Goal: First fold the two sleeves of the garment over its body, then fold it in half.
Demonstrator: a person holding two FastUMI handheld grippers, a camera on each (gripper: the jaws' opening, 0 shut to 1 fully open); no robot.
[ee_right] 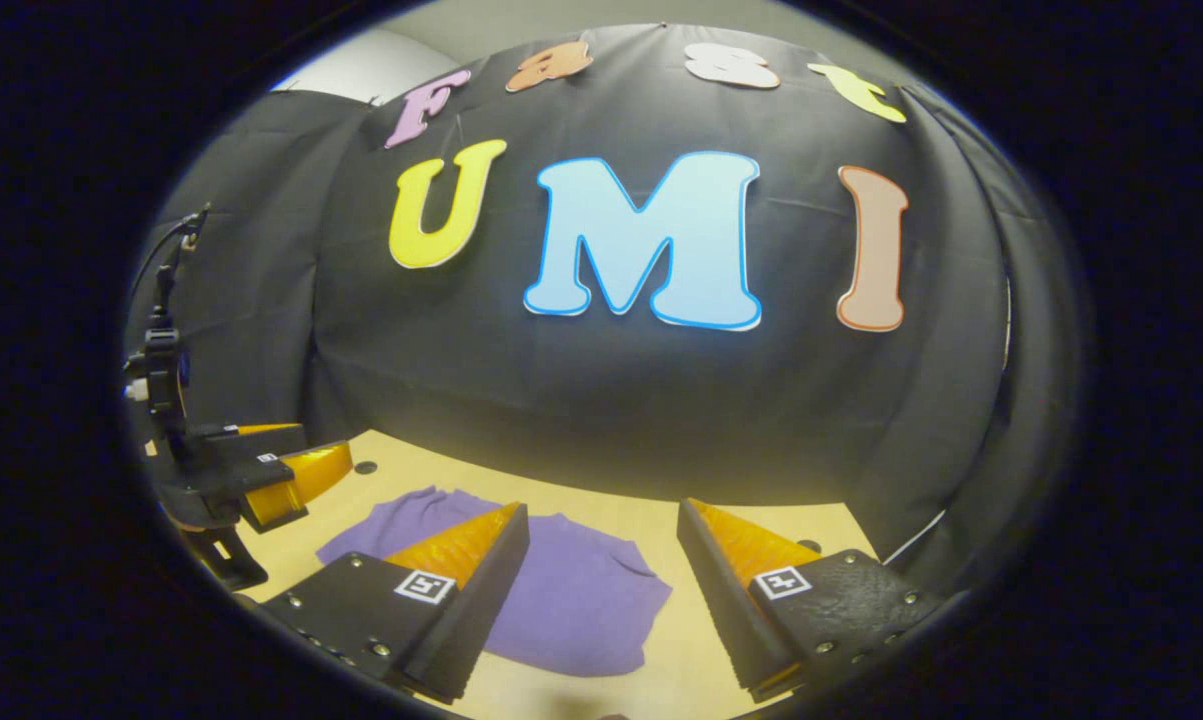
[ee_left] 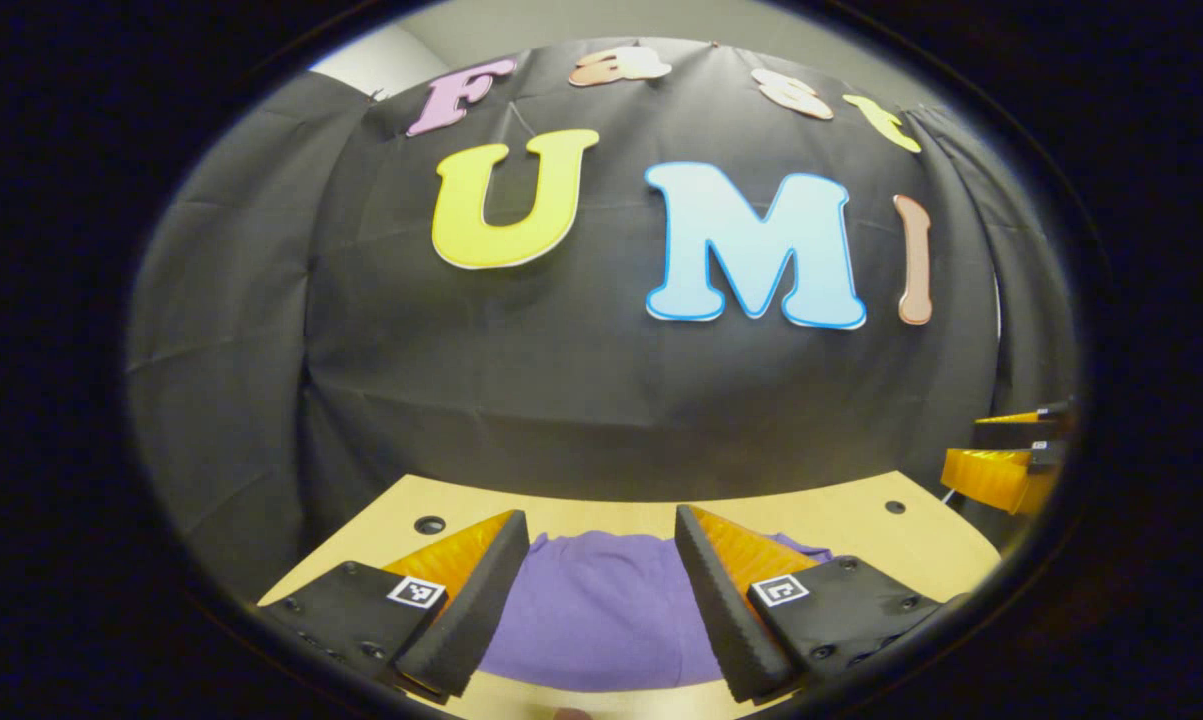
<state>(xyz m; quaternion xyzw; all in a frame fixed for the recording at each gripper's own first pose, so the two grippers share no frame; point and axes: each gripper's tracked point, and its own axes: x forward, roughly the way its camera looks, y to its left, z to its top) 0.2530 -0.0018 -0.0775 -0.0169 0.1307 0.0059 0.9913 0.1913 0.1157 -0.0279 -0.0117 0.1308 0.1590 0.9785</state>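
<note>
I see the purple garment (ee_right: 561, 590) lying bunched on the wooden table (ee_right: 721, 530), its near edge cut off behind my fingers. My left gripper (ee_left: 601, 600) hangs spread wide above it; my right gripper (ee_right: 601, 600) is equally wide, empty, with the cloth mostly to its left.

Black cloth backdrop (ee_left: 581, 400) hangs behind and wraps both sides, creased, meets the far edge of the table. Light wood tabletop (ee_left: 861, 520) with small round dark holes (ee_left: 429, 524) near the back corners. Pale plain wall (ee_right: 381, 65) visible above the cloth, top left. Lighting even, dim.
</note>
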